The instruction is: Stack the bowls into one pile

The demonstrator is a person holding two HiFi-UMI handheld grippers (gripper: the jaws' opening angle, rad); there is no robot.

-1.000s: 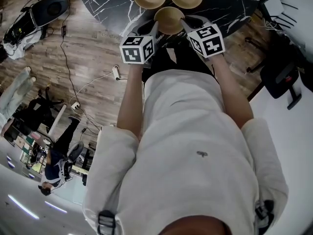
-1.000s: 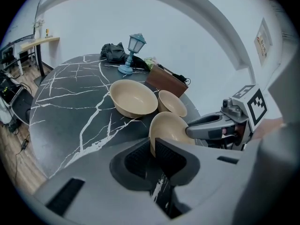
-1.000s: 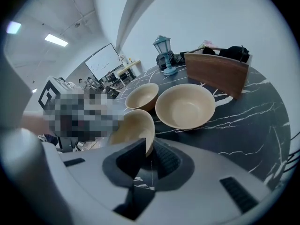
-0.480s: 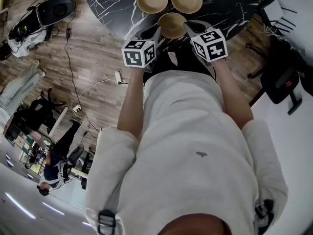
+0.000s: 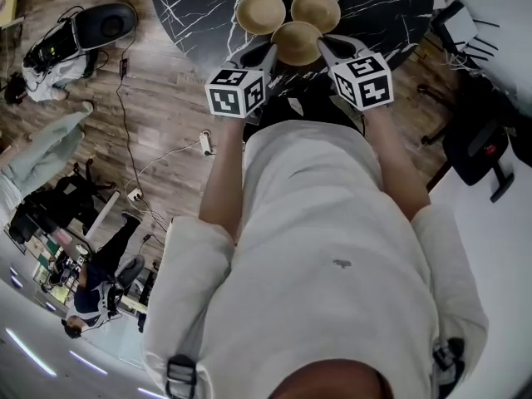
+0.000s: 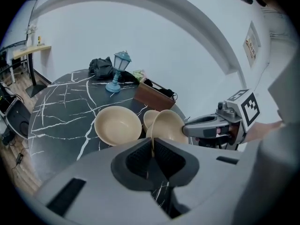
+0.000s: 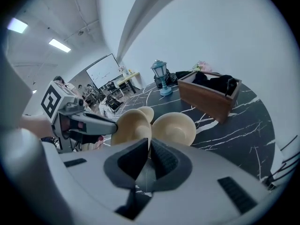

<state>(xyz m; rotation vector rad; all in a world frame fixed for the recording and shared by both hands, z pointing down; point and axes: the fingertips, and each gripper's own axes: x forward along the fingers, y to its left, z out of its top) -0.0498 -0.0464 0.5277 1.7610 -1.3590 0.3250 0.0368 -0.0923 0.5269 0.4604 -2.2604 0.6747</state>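
Three beige bowls are over a black marble table [image 5: 191, 7]. Both grippers hold the nearest bowl [image 5: 298, 43] by opposite sides of its rim, lifted above the tabletop and tilted. My left gripper [image 5: 273, 50] [image 6: 152, 146] pinches the rim's left side, and its jaws are still closing on it. On the rim's right side my right gripper [image 5: 320, 41] [image 7: 150, 146] is shut. The held bowl [image 6: 168, 125] [image 7: 132, 125] shows thin edge-on between each pair of pads. Two more bowls [image 5: 260, 12] [image 5: 315, 10] sit side by side on the table just beyond it.
A blue lantern [image 6: 116, 71] and a brown wooden box [image 7: 211, 95] with dark things in it stand at the table's far side. Cables and a bag [image 5: 50, 44] lie on the wooden floor at left. A dark chair [image 5: 478, 140] stands at right.
Both grippers have risen together with the near bowl between them. The bowl has come off the table and now overlaps the two far bowls in the head view.
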